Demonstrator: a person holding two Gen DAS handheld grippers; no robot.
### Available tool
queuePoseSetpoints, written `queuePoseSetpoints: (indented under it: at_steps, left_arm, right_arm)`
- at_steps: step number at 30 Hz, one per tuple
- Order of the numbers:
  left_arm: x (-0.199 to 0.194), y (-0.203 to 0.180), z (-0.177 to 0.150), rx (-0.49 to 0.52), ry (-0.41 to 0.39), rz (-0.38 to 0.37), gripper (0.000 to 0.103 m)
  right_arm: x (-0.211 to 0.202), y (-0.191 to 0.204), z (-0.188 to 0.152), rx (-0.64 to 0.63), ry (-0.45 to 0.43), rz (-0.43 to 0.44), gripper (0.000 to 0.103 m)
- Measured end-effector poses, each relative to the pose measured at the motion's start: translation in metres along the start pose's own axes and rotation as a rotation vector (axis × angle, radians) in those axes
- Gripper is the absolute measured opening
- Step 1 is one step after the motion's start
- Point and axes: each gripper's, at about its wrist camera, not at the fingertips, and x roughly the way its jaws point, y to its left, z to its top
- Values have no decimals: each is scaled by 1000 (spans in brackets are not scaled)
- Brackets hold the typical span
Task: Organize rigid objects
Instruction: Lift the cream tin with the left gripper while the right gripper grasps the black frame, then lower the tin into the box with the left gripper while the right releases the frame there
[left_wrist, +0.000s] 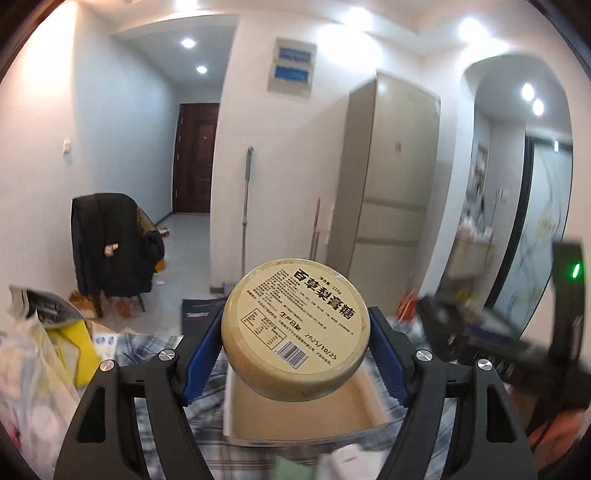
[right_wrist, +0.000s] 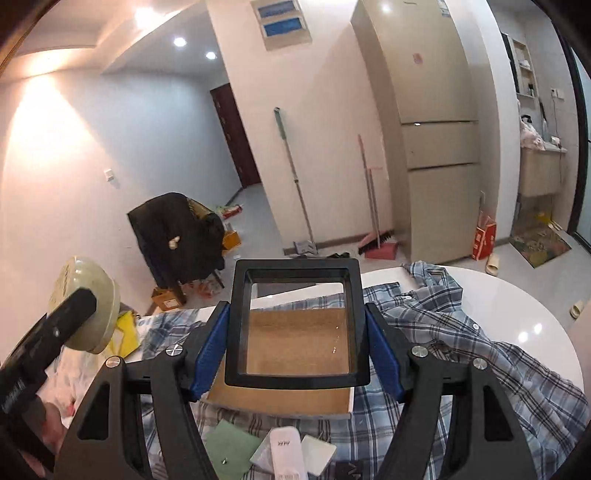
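Left gripper (left_wrist: 295, 354) clamps round tin (left_wrist: 295, 330), label facing camera | right gripper (right_wrist: 297, 349) clamps square frame (right_wrist: 297, 321), upright

I am working in a lived-in home. Beyond my jaws stands a tall beige fridge (right_wrist: 432, 122) against the wall, with a mop (right_wrist: 293, 173) and a broom (right_wrist: 371, 199) leaning left of it. Further left, a hallway runs to a dark wooden door (left_wrist: 195, 158). A chair (right_wrist: 177, 236) draped with dark clothes sits ahead, and a plaid shirt (right_wrist: 480, 332) lies under my jaws.
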Motion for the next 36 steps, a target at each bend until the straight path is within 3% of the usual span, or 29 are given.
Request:
queuePoseSetpoints:
  at_steps: [3, 5, 8, 13, 19, 36]
  left_arm:
    - [37, 12, -22, -17, 89, 17, 77]
    - [65, 28, -43, -85, 172, 21, 77]
    - [101, 48, -70, -106, 292, -5, 77]
    - [134, 64, -100, -115, 382, 7, 77]
    - [146, 52, -115, -99, 392, 3, 77]
    - [162, 32, -125, -31, 446, -17, 77]
  right_arm:
    - [24, 0, -11, -22, 33, -36, 69]
    - [45, -1, -24, -43, 78, -46, 69]
    - [78, -12, -40, -43, 171, -52, 69]
    - [114, -22, -61, -40, 300, -43, 69]
    - [141, -22, -85, -41, 412, -1, 69]
    - [163, -28, -96, -103, 460, -59, 69]
